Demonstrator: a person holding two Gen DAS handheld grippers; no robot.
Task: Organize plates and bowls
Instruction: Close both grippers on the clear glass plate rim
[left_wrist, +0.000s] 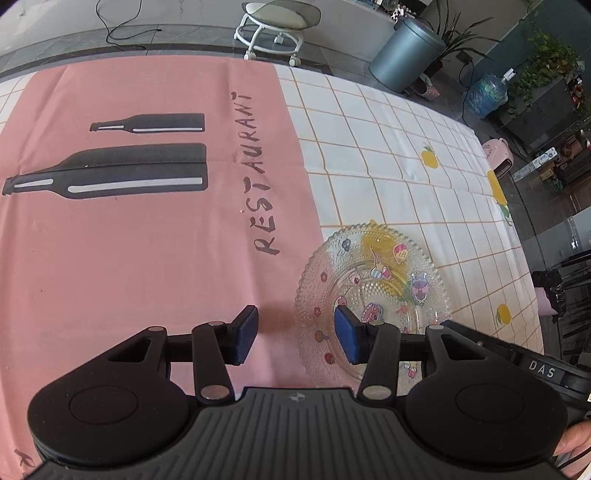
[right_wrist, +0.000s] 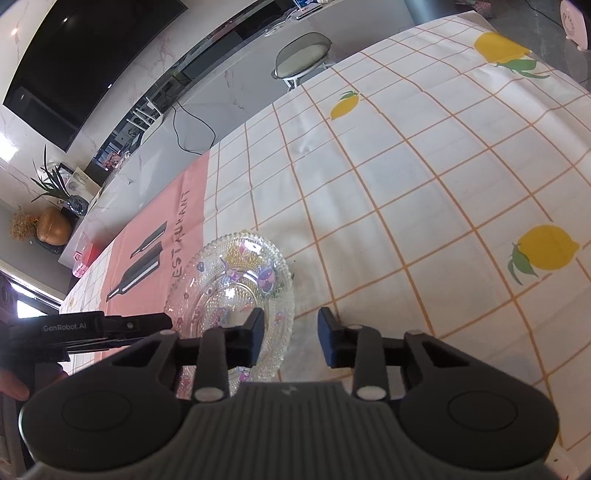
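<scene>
A clear beaded glass plate (left_wrist: 384, 288) with cartoon stickers lies on the table where the pink cloth meets the checked cloth. My left gripper (left_wrist: 295, 338) is open; its right finger is over the plate's left rim and its left finger is over the pink cloth. In the right wrist view the same plate (right_wrist: 236, 280) lies at lower left. My right gripper (right_wrist: 291, 338) is open, its left finger over the plate's right rim, its right finger over the checked cloth. Each gripper straddles one rim of the plate. The other gripper's body shows at the edge of each view.
A pink cloth (left_wrist: 147, 221) printed with bottles and "RESTAURANT" covers the left of the table. A white checked cloth with lemons (right_wrist: 443, 184) covers the right. A white stool (left_wrist: 273, 29), a grey bin (left_wrist: 406, 55) and plants stand beyond the far edge.
</scene>
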